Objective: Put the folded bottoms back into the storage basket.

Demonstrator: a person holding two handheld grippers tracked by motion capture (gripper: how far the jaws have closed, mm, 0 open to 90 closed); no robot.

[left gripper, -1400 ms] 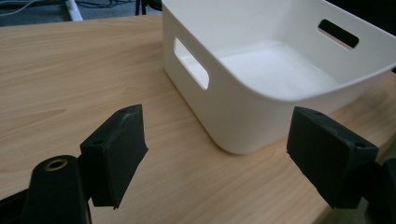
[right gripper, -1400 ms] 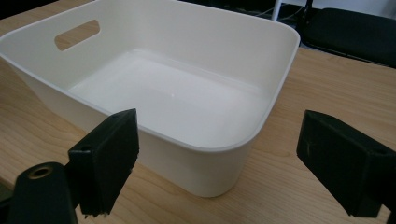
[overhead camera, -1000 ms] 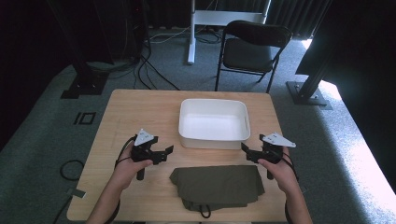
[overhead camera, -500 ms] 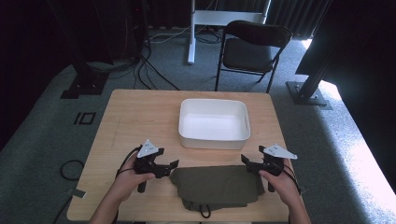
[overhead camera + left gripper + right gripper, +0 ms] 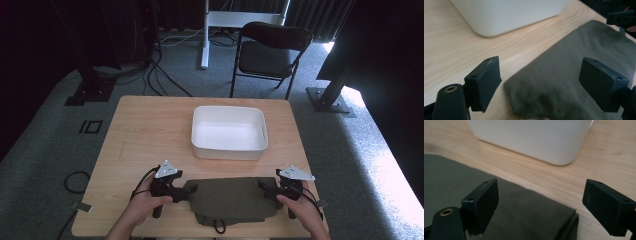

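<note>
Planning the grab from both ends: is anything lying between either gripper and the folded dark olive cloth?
Nothing visible. The left gripper and right gripper stand open at opposite ends of the folded dark olive cloth; the white rectangular plastic tub sits beyond it, apart.

**Around the work table**

We see a white tub [image 5: 229, 134] standing empty on the far half of the wooden table [image 5: 145, 130]. Beyond the table we find a black folding chair [image 5: 270, 52] on the grey carpet [image 5: 45, 150], with a white stand [image 5: 206, 30] just to its left and black cables [image 5: 160, 75] trailing across the floor.
</note>
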